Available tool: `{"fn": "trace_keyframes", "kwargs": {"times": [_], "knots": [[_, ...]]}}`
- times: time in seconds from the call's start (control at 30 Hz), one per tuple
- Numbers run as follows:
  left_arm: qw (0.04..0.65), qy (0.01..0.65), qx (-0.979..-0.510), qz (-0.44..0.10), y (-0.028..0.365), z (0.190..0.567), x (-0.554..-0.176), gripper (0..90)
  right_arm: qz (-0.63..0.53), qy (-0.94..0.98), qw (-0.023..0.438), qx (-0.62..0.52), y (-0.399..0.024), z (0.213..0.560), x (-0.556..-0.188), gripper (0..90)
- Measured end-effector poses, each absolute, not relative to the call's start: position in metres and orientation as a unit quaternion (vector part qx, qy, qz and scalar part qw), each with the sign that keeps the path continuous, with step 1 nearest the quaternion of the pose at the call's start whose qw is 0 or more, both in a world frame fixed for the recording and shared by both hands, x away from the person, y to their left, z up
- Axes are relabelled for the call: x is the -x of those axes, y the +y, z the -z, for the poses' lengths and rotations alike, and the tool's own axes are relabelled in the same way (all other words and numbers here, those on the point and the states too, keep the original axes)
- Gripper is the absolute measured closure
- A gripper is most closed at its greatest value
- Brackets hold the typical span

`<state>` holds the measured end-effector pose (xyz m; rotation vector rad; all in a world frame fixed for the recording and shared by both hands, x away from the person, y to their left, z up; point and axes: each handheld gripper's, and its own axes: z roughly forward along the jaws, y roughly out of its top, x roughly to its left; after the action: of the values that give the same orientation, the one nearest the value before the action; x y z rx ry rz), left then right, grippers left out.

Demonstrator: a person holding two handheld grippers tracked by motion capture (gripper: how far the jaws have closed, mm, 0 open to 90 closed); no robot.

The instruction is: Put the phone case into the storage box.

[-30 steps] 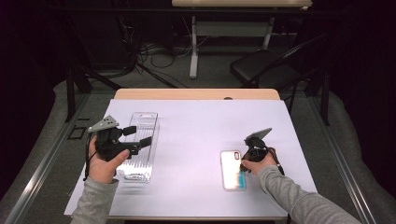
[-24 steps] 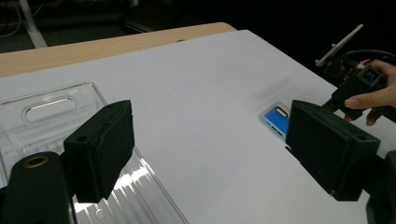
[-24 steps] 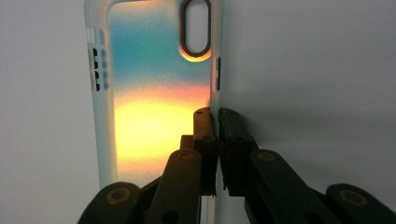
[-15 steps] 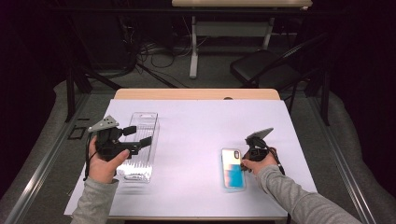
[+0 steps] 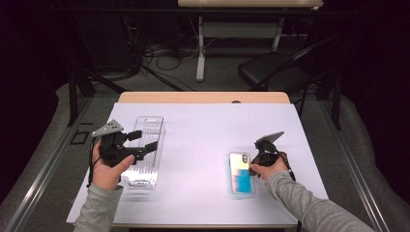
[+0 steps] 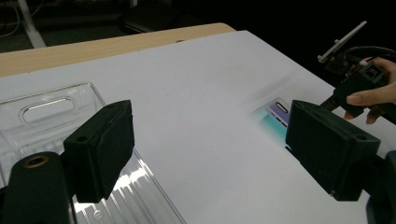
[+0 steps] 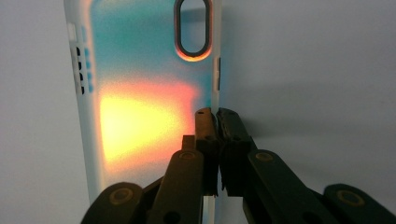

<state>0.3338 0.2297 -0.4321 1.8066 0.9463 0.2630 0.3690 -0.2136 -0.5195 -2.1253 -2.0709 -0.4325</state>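
Note:
A translucent phone case (image 5: 239,176) with a teal and orange sheen lies on the white table sheet (image 5: 208,130) at the right. My right gripper (image 5: 253,163) is shut on its right long edge; in the right gripper view the jaws (image 7: 216,114) pinch that rim of the case (image 7: 140,93) below the camera cutout. A clear plastic tray (image 5: 151,126) lies at the left. Just over its middle my left gripper (image 5: 146,140) hovers open, nothing between its pads. In the left gripper view the wide-apart jaws (image 6: 215,149) frame the tray (image 6: 46,112) and, farther off, the case (image 6: 275,114).
The white sheet covers a wooden tabletop (image 5: 203,97) whose far edge shows bare. A dark chair (image 5: 270,70) and a desk leg with cables (image 5: 200,53) stand on the floor beyond. Bare sheet lies between the tray and the case.
The case's sheen has shifted from pinkish orange to mostly teal. Both hands and grippers have kept their places.

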Motion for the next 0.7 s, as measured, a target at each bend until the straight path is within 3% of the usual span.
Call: {"fn": "trace_keyframes", "kwargs": {"times": [0.7], "knots": [[0.517,0.394,-0.753,-0.108,0.228,0.433,-0.334,15.9,0.225,-0.686,0.022,0.691,-0.205,0.499,-0.374,87.5]]}}
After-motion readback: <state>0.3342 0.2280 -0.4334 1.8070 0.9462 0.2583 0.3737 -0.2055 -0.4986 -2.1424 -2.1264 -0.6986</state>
